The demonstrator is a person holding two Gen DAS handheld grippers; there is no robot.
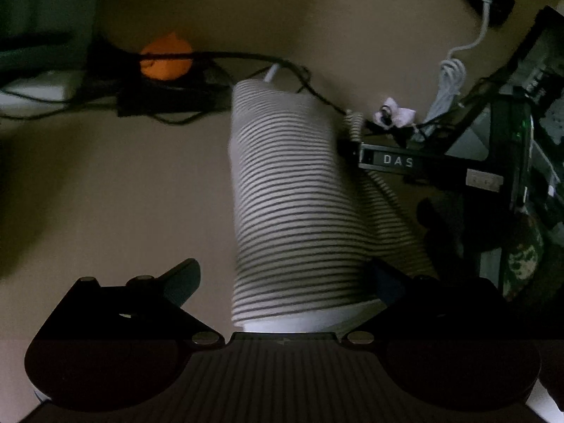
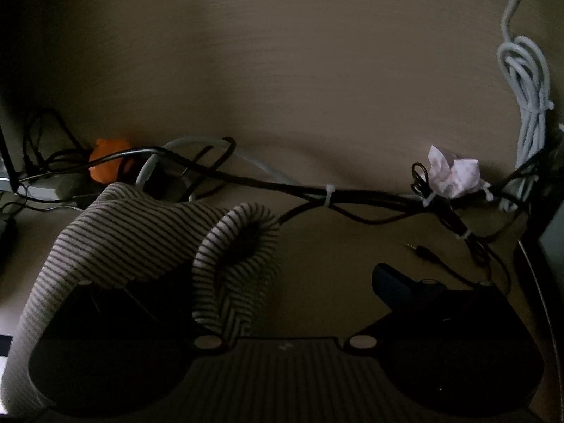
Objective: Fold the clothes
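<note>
Left tongs (image 1: 282,278) wide, striped shirt (image 1: 289,194) running lengthwise straight ahead between fingers. Right tongs (image 2: 282,282) wide too, striped sleeve (image 2: 236,264) draped over left finger.

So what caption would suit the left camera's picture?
Open left tongs hover over a folded striped garment on a dim table.

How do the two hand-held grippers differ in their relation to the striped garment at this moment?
The left hand-held gripper stands open with both fingers bare, the striped garment lying flat between them. The right hand-held gripper is also spread, but the garment is draped over its left finger, hiding it; only its right finger shows. The left view shows a long smooth strip; the right shows bunched cloth with a sleeve opening. Both point toward the cluttered cables.
</note>
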